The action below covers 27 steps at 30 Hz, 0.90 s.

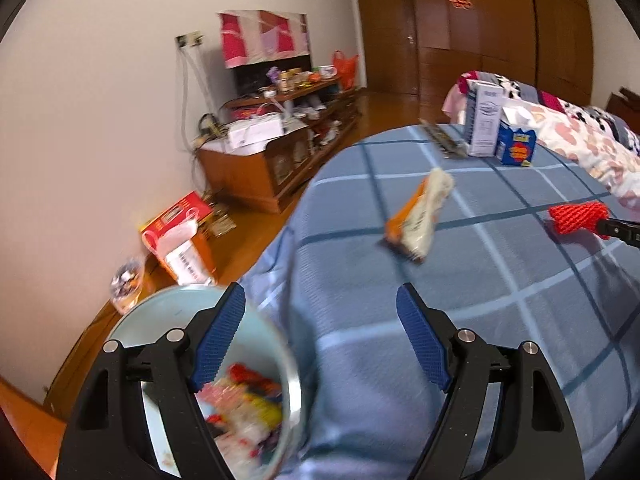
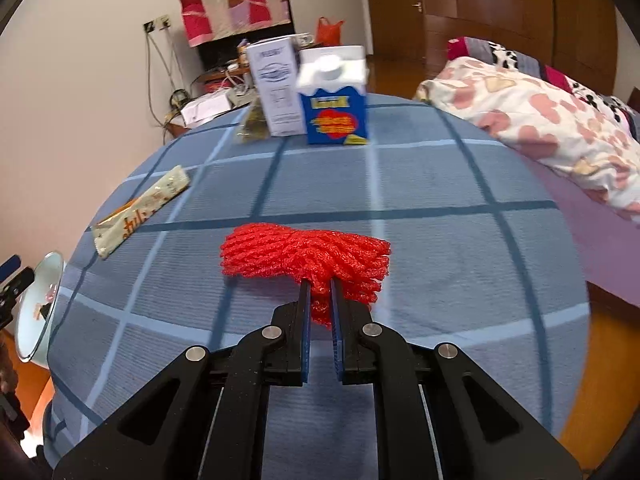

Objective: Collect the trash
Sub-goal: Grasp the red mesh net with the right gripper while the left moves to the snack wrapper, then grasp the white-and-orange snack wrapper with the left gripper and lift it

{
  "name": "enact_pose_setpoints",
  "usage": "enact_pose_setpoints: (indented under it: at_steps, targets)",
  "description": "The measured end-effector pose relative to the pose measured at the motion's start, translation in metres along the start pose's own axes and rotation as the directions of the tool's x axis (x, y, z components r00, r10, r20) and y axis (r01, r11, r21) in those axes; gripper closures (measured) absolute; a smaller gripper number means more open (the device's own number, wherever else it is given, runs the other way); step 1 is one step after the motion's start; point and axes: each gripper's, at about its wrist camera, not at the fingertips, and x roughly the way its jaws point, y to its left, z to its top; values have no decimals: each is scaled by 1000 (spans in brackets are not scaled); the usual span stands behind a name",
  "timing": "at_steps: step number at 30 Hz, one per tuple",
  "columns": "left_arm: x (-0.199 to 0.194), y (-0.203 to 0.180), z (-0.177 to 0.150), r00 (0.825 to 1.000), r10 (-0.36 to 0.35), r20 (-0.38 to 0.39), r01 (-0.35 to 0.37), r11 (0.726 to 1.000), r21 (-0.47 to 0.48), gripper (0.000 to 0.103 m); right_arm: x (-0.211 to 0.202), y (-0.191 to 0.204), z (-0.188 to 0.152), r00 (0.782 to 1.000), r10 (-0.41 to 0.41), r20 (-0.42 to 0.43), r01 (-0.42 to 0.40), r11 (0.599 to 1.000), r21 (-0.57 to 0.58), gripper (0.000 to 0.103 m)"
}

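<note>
Clenched between the jaws of the right gripper point(image 2: 320, 292) is a bunched red foam-mesh fruit sleeve point(image 2: 304, 254), its long axis lying crosswise to the fingers, pinched at its near edge just above the blue plaid bedspread point(image 2: 440, 248). Off to that gripper's left, at the bed's edge, stands the pale blue round bin point(image 2: 38, 304), already holding bright wrappers; the sleeve likely has to travel leftward to reach it. Released and spread wide, the left gripper point(image 1: 320, 340) hovers partly over that bin and grasps nothing. Ahead of it lies an orange-and-white snack wrapper point(image 1: 420, 214), angled diagonally, nearer the left gripper than the right one.
</note>
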Motion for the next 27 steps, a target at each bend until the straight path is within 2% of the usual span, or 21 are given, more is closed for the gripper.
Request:
enact_pose_setpoints:
  at_steps: [8,12,19,21,23,25,27]
  targets:
    - [45,-42,31,999,-17,-32,19,999,48,26,-5,-33,-1,998,-63,29,62,997,54,93]
    - [66,-55,38,996,-44,-80,49,998,51,26,-2,-44,1,997,-73,29,70,994,80,93]
    - [100,-63,44,982,-62,-180,73,996,59,28,0,-37,4,998,-64,29,62,996,66,93]
    - [101,-65,47,982,-67,-175,82,993,81,28,1,-35,4,998,-61,28,59,996,63,93]
    - [103,-66,47,984,-50,-172,69,993,101,32,1,-34,5,998,-59,26,57,997,60,93]
    - [107,-67,45,978,-71,-197,93,990,108,55,1,-33,5,998,-59,25,58,997,56,93]
    - [107,-68,44,979,-74,-192,97,988,118,59,2,-31,5,998,-56,24,55,997,51,93]
